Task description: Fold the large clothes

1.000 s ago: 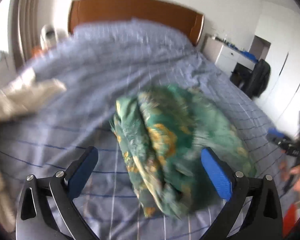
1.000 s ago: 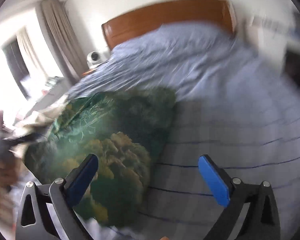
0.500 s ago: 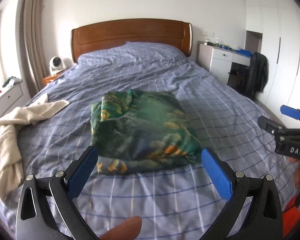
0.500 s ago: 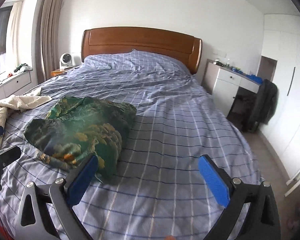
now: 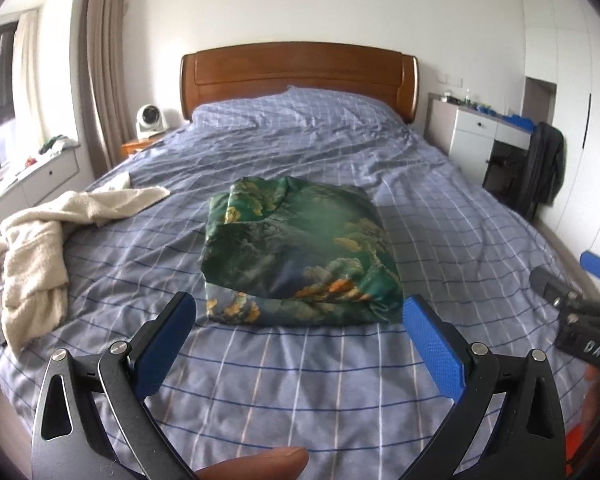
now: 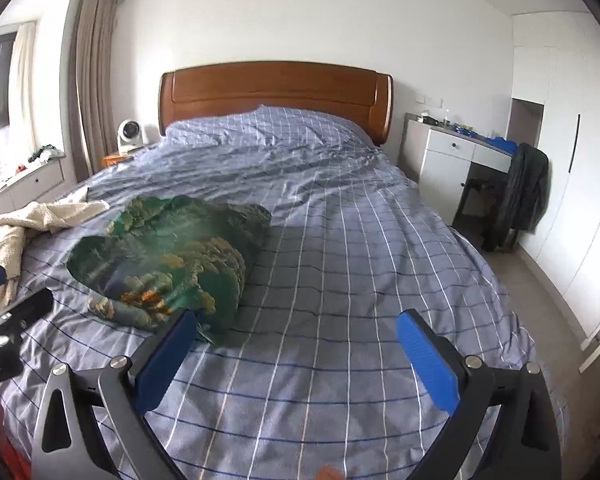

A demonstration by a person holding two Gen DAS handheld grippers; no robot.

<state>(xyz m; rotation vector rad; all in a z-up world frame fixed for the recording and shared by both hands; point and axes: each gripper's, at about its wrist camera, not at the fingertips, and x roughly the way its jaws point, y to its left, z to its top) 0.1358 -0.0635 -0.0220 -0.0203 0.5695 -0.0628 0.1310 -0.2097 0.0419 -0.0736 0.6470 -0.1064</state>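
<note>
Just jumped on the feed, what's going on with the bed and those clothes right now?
A person holds two grippers above the blue checked bed. The left gripper and right gripper are both open and empty. The green printed garment lies folded into a compact bundle mid-bed, untouched. A cream fleecy robe lies unfolded near the bed's left edge, likely next.

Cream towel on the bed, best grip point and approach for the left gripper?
Take the cream towel at its flat tongue stretching toward the green bundle. That end lies thin and spread; the rest is bunched. Left gripper, open, should come from above.
</note>
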